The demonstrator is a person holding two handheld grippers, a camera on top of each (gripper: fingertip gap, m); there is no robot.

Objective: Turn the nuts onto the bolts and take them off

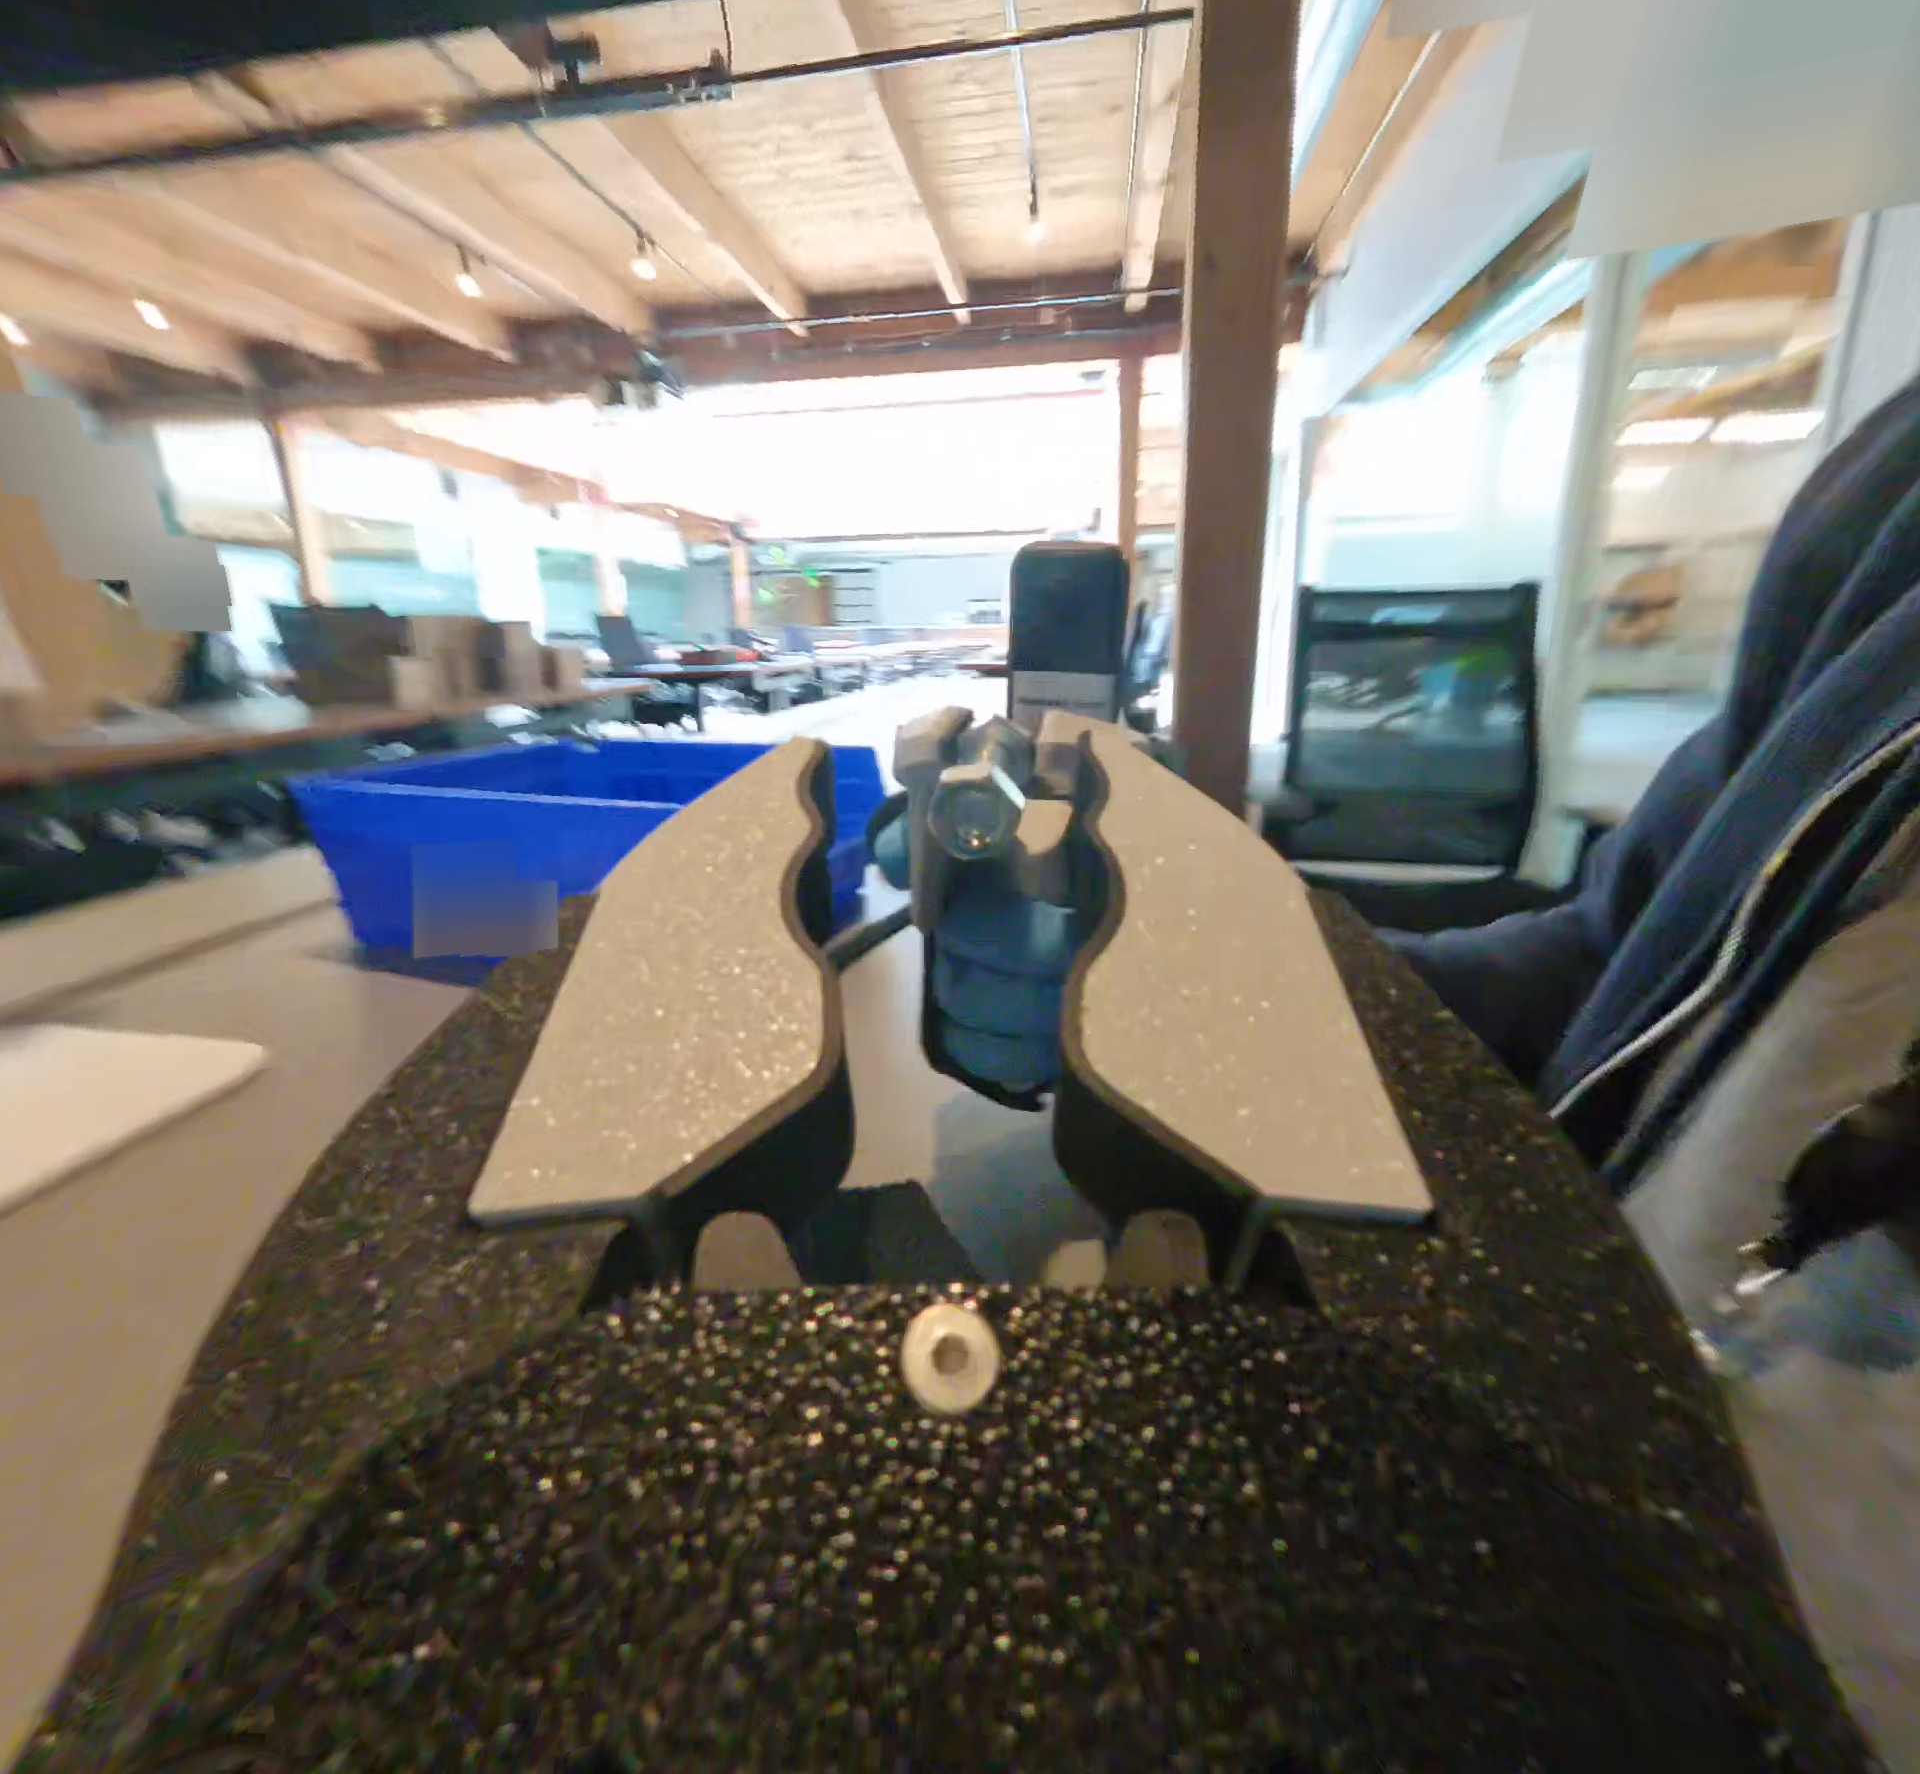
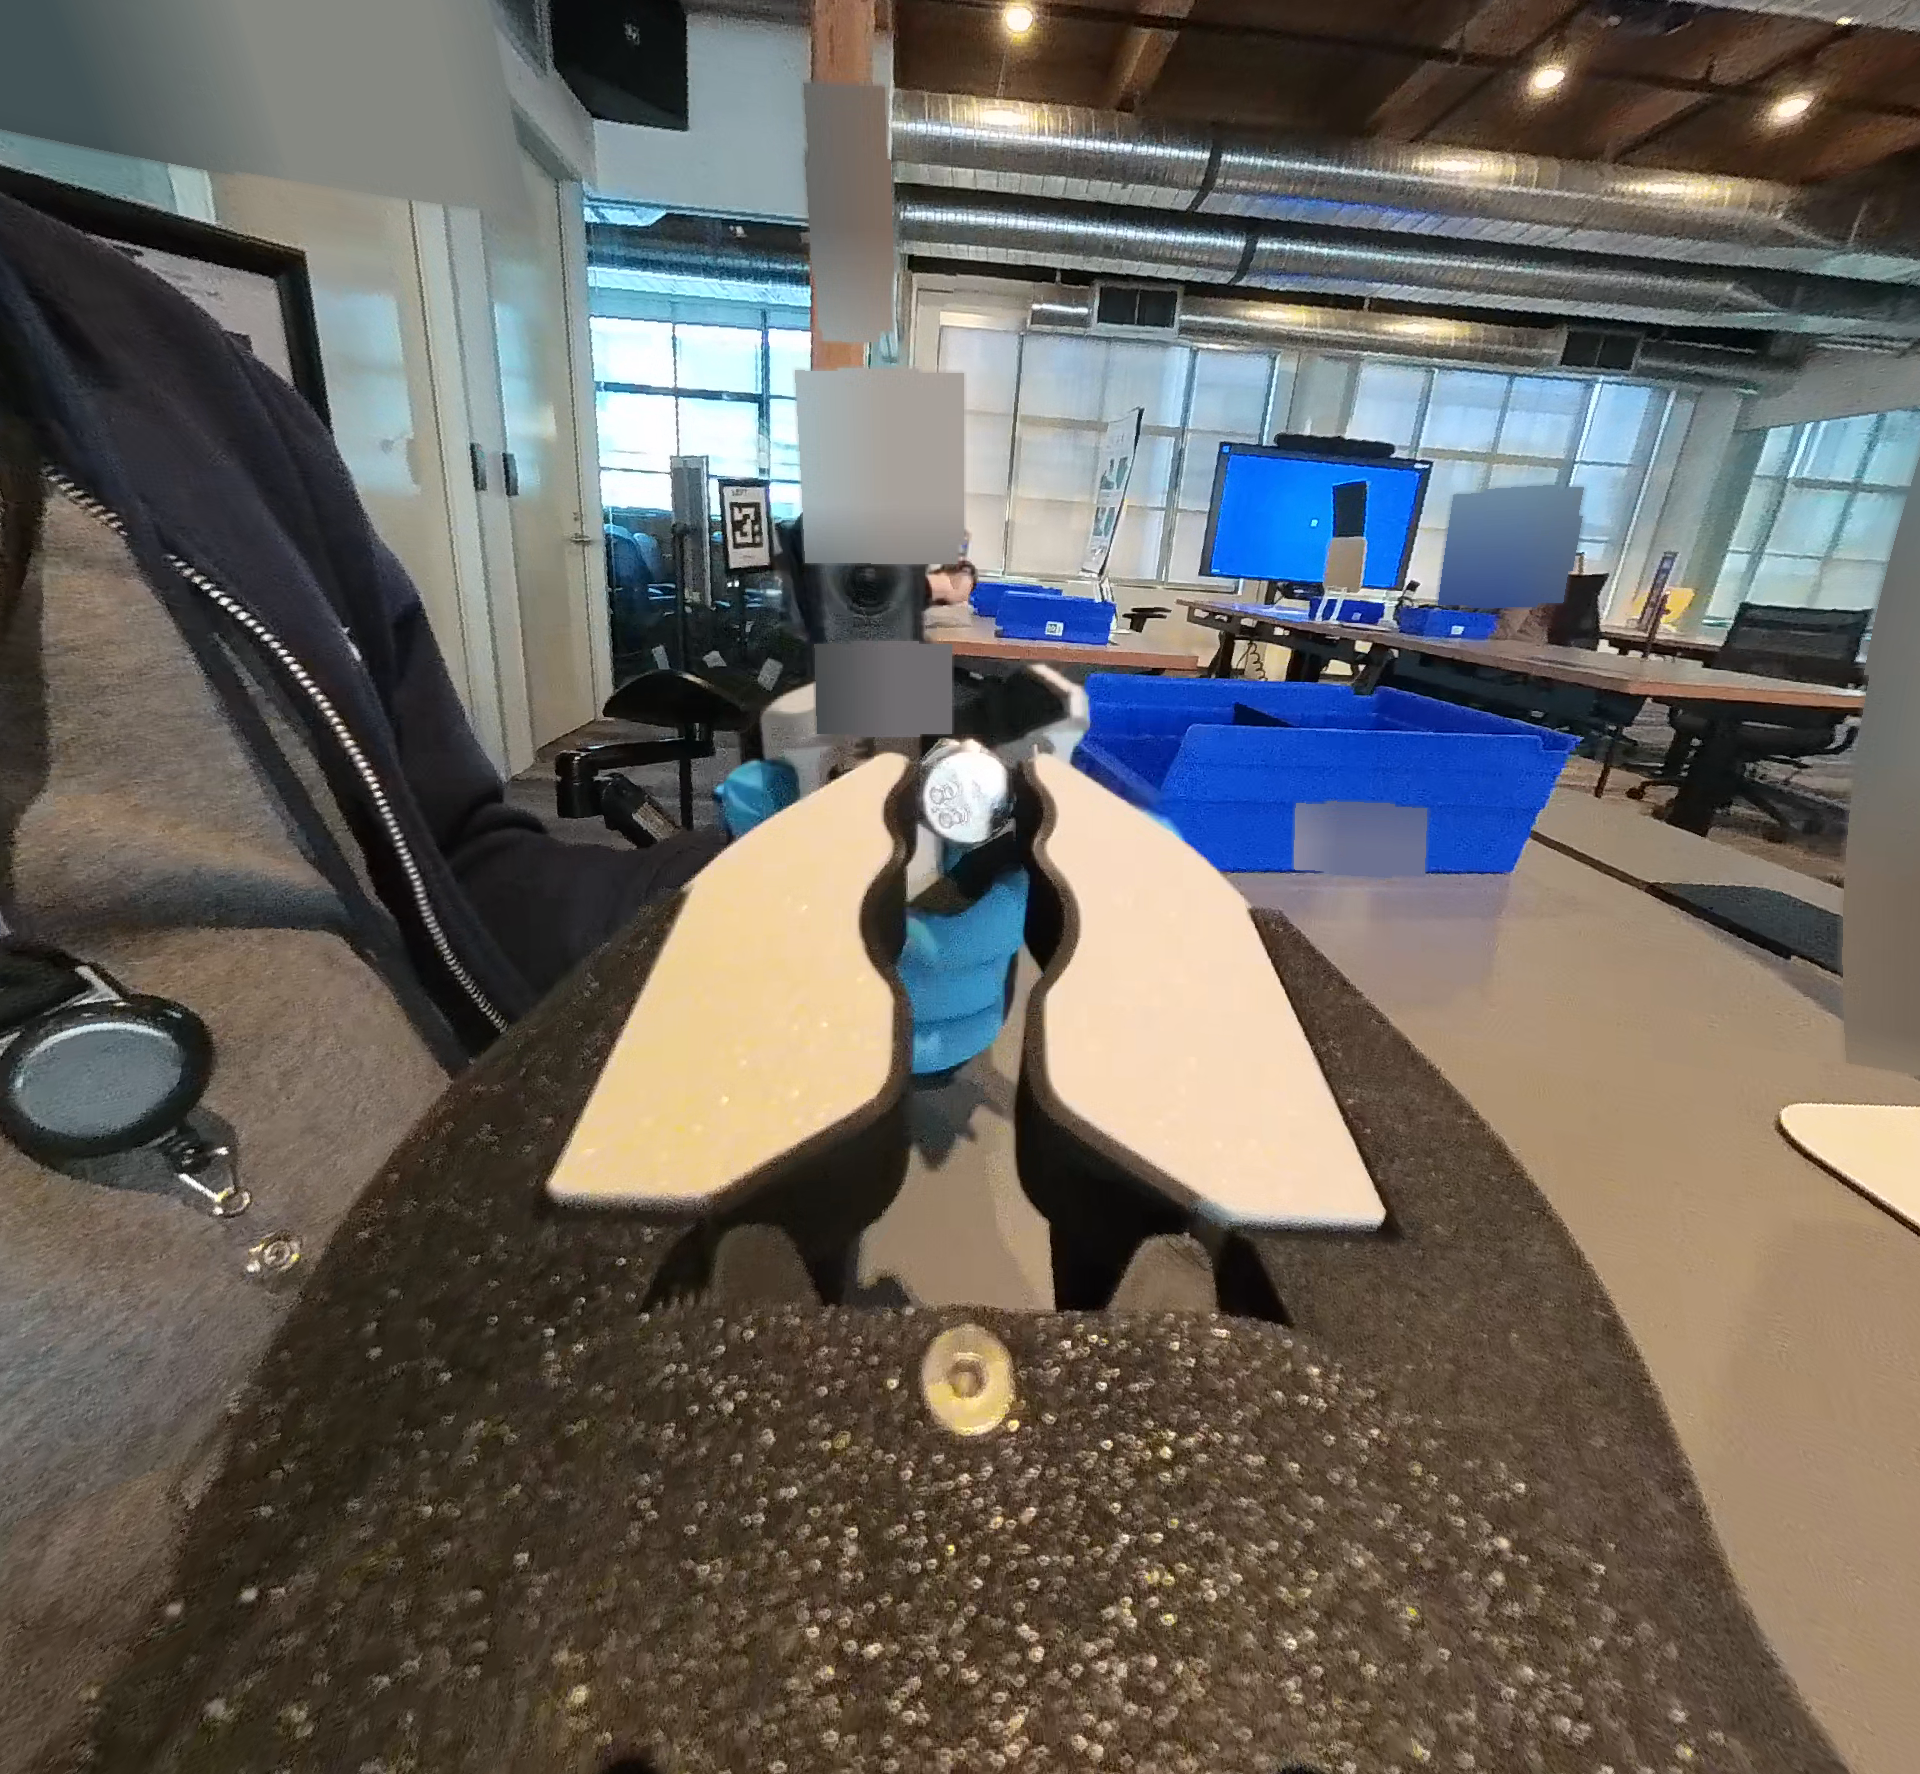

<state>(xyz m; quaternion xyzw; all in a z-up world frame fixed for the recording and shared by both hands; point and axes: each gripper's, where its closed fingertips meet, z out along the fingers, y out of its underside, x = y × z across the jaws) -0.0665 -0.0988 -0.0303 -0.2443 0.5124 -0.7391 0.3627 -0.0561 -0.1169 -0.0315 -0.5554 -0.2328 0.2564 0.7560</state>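
Note:
A steel bolt is held in the air between my two grippers, which face each other. My right gripper (image 2: 966, 779) is shut on the bolt, whose round head (image 2: 961, 799) faces its camera. In the left wrist view the hex nut (image 1: 977, 815) on the bolt's end faces me, and the right gripper's grey fingers (image 1: 1055, 758) flank the bolt behind it. My left gripper (image 1: 951, 768) is open, with its tips on either side of the nut and not touching it. Its pale fingers (image 2: 1060, 701) show spread apart beyond the bolt. Blue-gloved hands (image 1: 997, 986) (image 2: 961, 976) hold the grippers.
A blue bin (image 1: 499, 810) (image 2: 1330, 779) stands on the grey table (image 2: 1507, 997) just behind the grippers. A white pad (image 1: 94, 1101) (image 2: 1860, 1153) lies at the table's edge. A person's dark jacket (image 1: 1714, 841) (image 2: 260, 581) is close beside. A black chair (image 1: 1413, 716) stands behind.

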